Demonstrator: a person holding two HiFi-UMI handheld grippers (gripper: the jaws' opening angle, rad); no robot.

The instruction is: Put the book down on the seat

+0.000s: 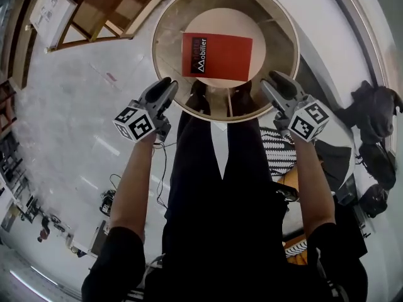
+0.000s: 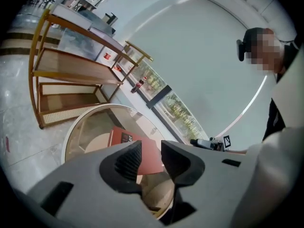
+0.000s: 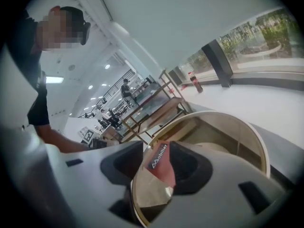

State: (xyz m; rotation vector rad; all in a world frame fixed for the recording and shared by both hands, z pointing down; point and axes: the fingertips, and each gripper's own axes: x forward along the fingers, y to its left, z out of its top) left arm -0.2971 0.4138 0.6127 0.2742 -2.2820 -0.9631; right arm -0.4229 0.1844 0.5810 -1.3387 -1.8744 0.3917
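Two grippers, left gripper (image 1: 169, 87) and right gripper (image 1: 272, 80), spread, empty, just outside near rim of seat (image 1: 165, 43) | book (image 1: 217, 56) flat mid-seat, apparently untouched | wooden shelf (image 1: 94, 11) beyond left edge

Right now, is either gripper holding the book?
No: the book lies on the seat, clear of the open left gripper and right gripper.

The head view looked steeply down from above onto the round seat (image 1: 214, 21) and the red book (image 1: 217, 56). The left gripper view and the right gripper view looked from low and close, each along its own jaws and over the rim. All three views shared the seat and the book.
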